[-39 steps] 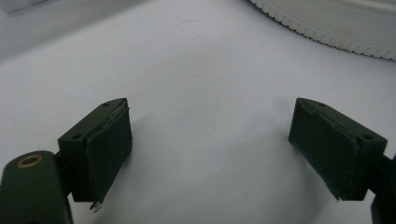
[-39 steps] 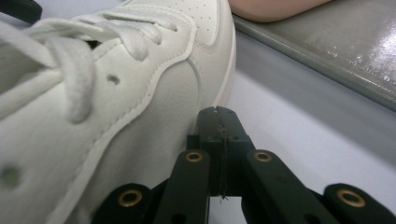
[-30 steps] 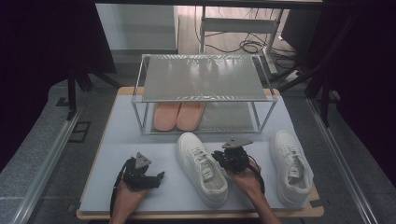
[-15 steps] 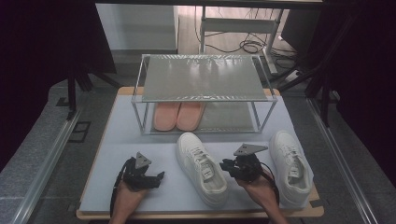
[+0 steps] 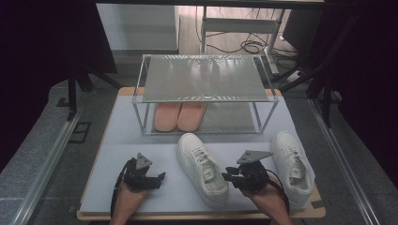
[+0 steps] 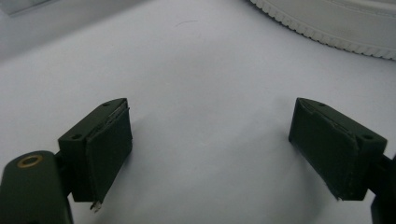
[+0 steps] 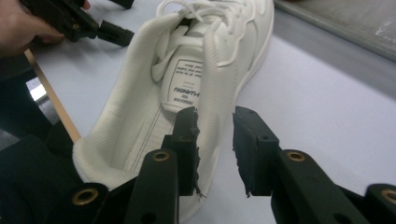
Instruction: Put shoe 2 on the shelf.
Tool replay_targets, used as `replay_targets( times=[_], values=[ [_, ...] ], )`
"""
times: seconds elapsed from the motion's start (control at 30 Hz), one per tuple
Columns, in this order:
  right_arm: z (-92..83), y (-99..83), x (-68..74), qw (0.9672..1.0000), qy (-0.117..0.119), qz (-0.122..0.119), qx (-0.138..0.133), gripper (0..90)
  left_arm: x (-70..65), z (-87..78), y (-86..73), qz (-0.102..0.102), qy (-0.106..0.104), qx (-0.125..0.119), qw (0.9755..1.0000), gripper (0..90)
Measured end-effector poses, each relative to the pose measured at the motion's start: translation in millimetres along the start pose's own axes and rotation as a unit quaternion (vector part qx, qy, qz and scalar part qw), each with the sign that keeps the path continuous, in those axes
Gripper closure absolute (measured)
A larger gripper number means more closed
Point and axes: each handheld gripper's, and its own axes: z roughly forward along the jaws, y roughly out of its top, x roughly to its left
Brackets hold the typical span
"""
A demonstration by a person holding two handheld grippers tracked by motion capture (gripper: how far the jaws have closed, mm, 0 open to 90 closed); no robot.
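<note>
A white sneaker (image 5: 202, 169) lies in the middle of the pale mat, toe toward the rack. A second white sneaker (image 5: 291, 161) lies at the right. My right gripper (image 5: 228, 177) hovers just right of the middle sneaker's heel. In the right gripper view the right gripper (image 7: 215, 116) has a narrow gap between its jaws, which have just been opening. No pad presses on the sneaker (image 7: 187, 79), whose heel side lies just beyond them. My left gripper (image 5: 157, 179) rests low at the front left. In its own view the left gripper (image 6: 210, 112) stands wide open over bare mat.
A two-level metal rack (image 5: 202, 77) stands at the back of the mat, with a pair of peach slippers (image 5: 180, 116) on its lower level. The board's wooden front edge (image 5: 197, 216) runs just before my hands. Cables and dark stands surround the table.
My right gripper has drawn away to the right from the middle sneaker's heel and lifted a little, its jaws now apart. The left gripper and both sneakers have stayed where they were.
</note>
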Motion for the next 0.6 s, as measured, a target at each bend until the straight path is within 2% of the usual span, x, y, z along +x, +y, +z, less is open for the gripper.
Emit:
replay_targets(
  times=[0.23,0.4,0.5,0.6],
  values=[
    [16.5,0.7,-1.2,0.9997,-0.001,0.007,0.025,64.8,0.0,0.0,0.0,0.0,0.0,0.0,1.0,13.4],
    [28.7,3.1,-4.2,0.999,0.007,0.017,0.041,63.7,0.1,-0.1,0.0,0.0,0.0,0.001,1.0,13.5],
    [34.4,4.6,-5.6,0.9984,0.012,0.025,0.049,66.7,0.1,-0.1,0.0,0.0,0.0,0.001,1.0,13.5],
    [33.8,5.3,-7.2,0.9975,0.019,0.042,0.053,77.6,0.0,0.1,0.1,-0.002,0.0,0.0,1.0,13.5]
  ],
)
